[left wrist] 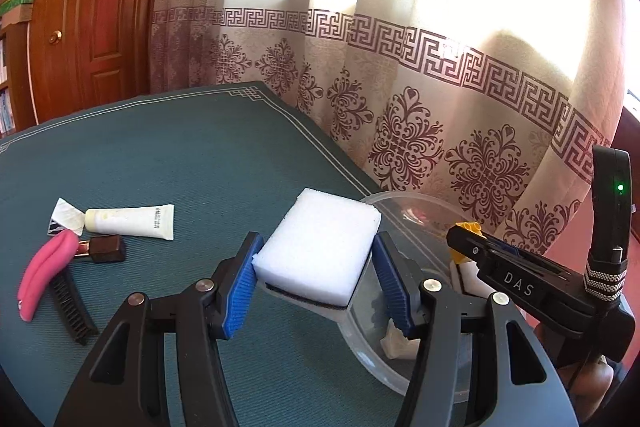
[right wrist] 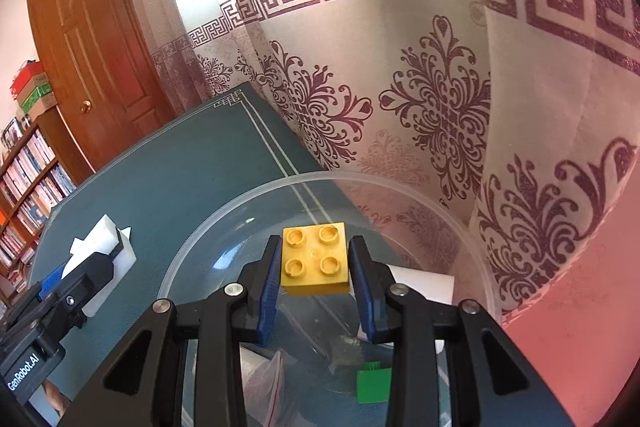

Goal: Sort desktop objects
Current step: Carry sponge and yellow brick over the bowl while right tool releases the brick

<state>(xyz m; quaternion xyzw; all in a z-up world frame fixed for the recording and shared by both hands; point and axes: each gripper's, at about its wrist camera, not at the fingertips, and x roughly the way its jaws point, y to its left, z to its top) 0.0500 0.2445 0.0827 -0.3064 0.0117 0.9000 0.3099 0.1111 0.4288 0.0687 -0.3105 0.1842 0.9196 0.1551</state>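
A thick white sponge with a dark underside is clamped between the blue pads of my left gripper, held above the rim of a clear plastic bowl. My right gripper is shut on a yellow four-stud brick and hangs over the same clear bowl. The right gripper also shows at the right of the left wrist view, with the yellow brick at its tip. From the right wrist view, the left gripper and the sponge appear at the left.
On the green table mat lie a white tube, a pink lip-shaped item, a black comb and a brown lipstick. The bowl holds a green brick, white pieces and a plastic bag. A patterned curtain hangs close behind.
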